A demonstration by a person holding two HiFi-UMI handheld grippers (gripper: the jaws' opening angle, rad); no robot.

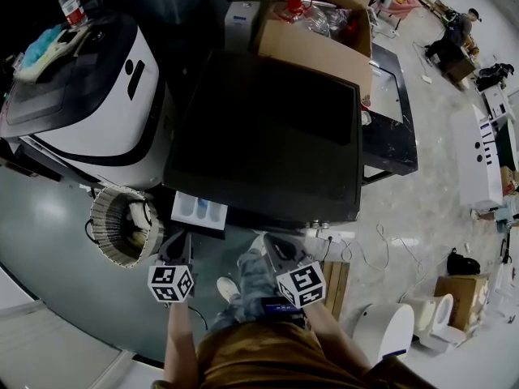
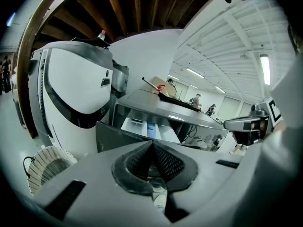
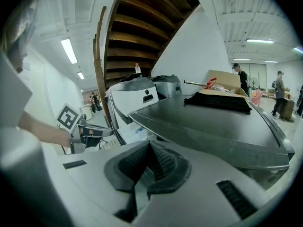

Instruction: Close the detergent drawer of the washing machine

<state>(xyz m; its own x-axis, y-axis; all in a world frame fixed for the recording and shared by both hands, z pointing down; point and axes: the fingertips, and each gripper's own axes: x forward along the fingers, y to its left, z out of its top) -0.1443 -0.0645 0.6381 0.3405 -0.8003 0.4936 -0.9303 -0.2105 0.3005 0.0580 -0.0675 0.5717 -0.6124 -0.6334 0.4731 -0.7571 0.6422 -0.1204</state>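
The dark washing machine [image 1: 268, 136] stands in front of me, seen from above. Its detergent drawer [image 1: 199, 211] sticks out at the front left, white with blue compartments; it also shows as an open tray [image 2: 142, 129] in the left gripper view. My left gripper [image 1: 180, 240] hovers just below the drawer's front, apart from it, jaws shut on nothing [image 2: 152, 148]. My right gripper [image 1: 273, 241] is held near the machine's front edge to the right, also shut and empty [image 3: 150, 148]. Each gripper sees the other: the right gripper [image 2: 246, 124] and the left gripper [image 3: 90, 134].
A white appliance [image 1: 97, 96] stands to the left of the washer, with a bottle [image 1: 71, 2] on top. A cardboard box [image 1: 320, 31] rests on the washer's far end. A round ribbed basket [image 1: 122, 225] sits on the floor beside the drawer. My shoe [image 1: 227, 288] is below.
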